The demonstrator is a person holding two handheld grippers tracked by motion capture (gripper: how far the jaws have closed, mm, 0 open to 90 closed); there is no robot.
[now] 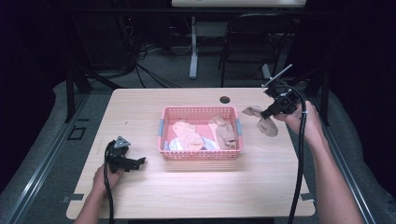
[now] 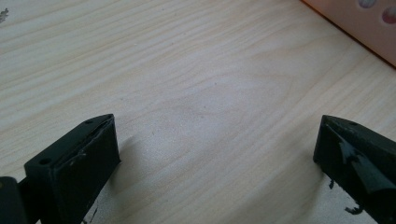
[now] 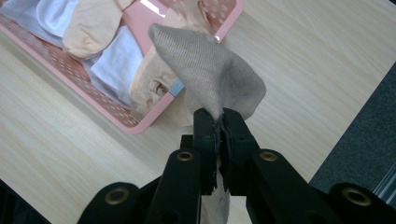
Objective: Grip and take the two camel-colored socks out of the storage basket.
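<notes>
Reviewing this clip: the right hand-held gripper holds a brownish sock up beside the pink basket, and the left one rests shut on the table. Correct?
Not quite. The left hand-held gripper is open: the left gripper view shows its jaws wide apart over bare table. The rest holds: the right hand-held gripper is clamped on the brownish sock beside the pink basket.

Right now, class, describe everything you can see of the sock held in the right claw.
The sock is a grey-brown, finely knitted fabric, soft and crumpled. The right claw has its jaws shut on its middle, so one end bulges above them and the other hangs below. In the high view it dangles in the air, beside the right end of the pink basket, over the wooden table.
</notes>
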